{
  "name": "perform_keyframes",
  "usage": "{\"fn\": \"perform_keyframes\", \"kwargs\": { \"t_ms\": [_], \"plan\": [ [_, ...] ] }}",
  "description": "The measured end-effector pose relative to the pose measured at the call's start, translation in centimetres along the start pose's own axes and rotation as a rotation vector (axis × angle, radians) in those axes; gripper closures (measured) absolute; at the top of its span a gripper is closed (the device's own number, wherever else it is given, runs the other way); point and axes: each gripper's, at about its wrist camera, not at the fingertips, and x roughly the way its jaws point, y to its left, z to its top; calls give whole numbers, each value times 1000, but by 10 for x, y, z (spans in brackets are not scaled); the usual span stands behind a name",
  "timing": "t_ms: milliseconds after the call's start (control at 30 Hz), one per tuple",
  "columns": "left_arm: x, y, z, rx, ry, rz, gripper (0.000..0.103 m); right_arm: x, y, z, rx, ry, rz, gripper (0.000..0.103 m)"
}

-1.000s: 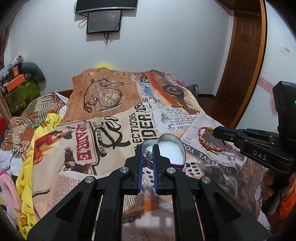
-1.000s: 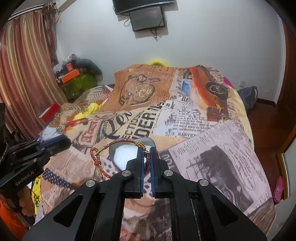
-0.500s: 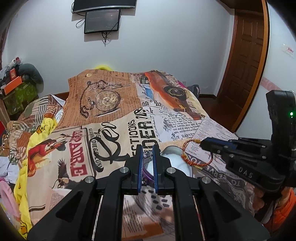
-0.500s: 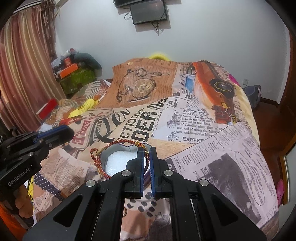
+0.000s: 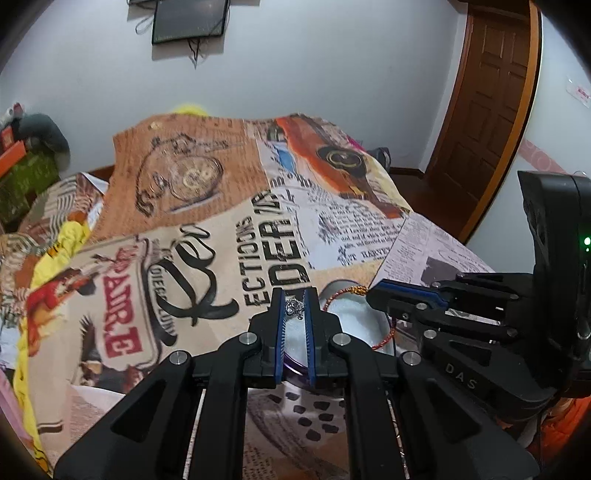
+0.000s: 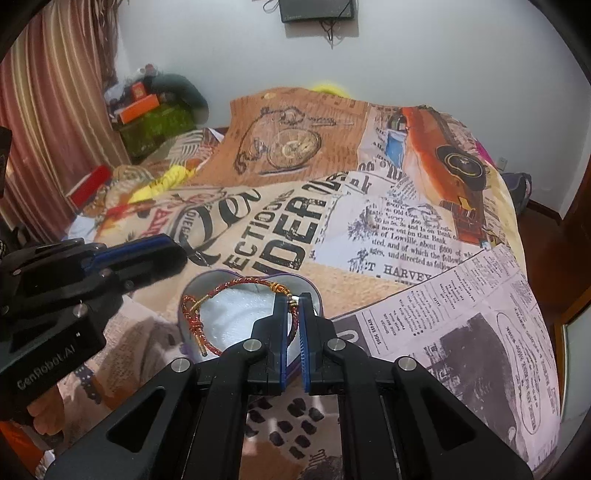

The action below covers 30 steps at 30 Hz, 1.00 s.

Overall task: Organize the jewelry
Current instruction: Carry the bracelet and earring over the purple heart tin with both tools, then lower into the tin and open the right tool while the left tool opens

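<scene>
A heart-shaped jewelry box point(image 6: 207, 286) with a white lining point(image 5: 354, 317) lies open on the bed. My left gripper point(image 5: 294, 308) is shut on a small silver piece of jewelry point(image 5: 293, 306) and holds it over the box's near edge. My right gripper point(image 6: 294, 306) is shut on a red and gold braided bracelet point(image 6: 195, 321), whose loop hangs over the box lining. In the left wrist view the bracelet point(image 5: 334, 297) shows beside the right gripper point(image 5: 376, 295). In the right wrist view the left gripper point(image 6: 173, 251) sits left of the box.
The box rests on a bed cover point(image 6: 388, 236) printed with newspaper and pocket-watch pictures. Clutter and boxes point(image 6: 147, 107) stand at the far left by a curtain. A wooden door point(image 5: 491, 92) is at the right. A screen point(image 5: 190, 16) hangs on the wall.
Both grippers have moved closer together and lower over the heart-shaped box. The bracelet loop now hangs over the white lining. The silver piece is above the box edge.
</scene>
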Motion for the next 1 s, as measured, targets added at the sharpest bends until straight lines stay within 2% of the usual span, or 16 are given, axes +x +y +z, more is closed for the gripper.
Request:
{"fn": "perform_keyframes", "kwargs": {
  "t_ms": [567, 867, 1000],
  "plan": [
    [28, -5, -11, 18, 90, -14, 95, 11, 0, -1, -22, 35, 11, 98],
    [23, -2, -10, 13, 95, -8, 94, 11, 5, -1, -47, 46, -3, 98],
    [17, 0, -8, 0, 90, -4, 94, 9, 4, -2, -44, 57, -14, 94]
  ]
}}
